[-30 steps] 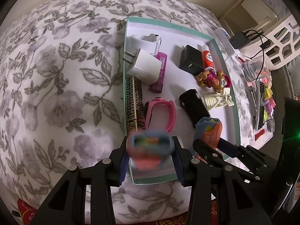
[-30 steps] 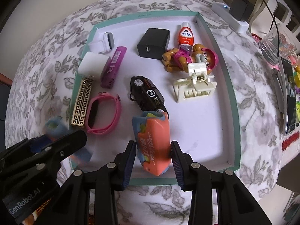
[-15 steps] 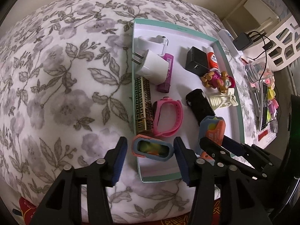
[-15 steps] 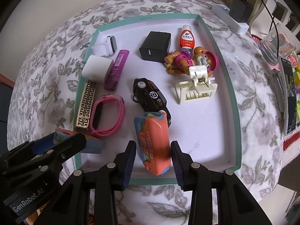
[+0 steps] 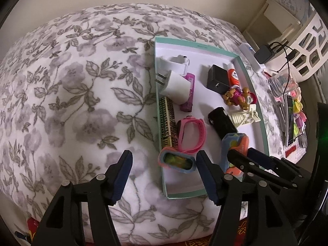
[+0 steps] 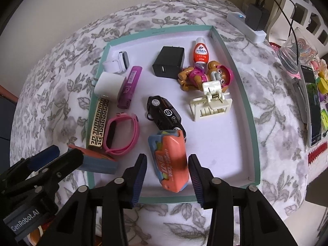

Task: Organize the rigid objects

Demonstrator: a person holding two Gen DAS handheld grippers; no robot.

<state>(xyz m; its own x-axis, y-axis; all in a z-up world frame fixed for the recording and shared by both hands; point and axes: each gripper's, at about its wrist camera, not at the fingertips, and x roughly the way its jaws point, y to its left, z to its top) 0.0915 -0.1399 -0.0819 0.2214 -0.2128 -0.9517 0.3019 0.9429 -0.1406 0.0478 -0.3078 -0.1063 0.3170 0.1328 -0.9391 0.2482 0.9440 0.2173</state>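
Observation:
A teal-rimmed white tray lies on a floral blanket. In its near left corner rests a small blue-and-orange box. My left gripper hovers just over it with jaws opening, and neither pad touches the box. An orange-and-blue case lies flat on the tray floor beside a black toy car. My right gripper straddles the case, its jaws opening, with a thin gap on each side.
The tray also holds a pink band, a gold patterned bar, a purple stick, white and black chargers, a white watch, a small bottle, a toy pup and a cream clip. To the right are a power strip, a jar and a phone.
The left jaws let go of the small box, spread wide and rose back from it. The right jaws parted from the orange case, which stays flat in the tray.

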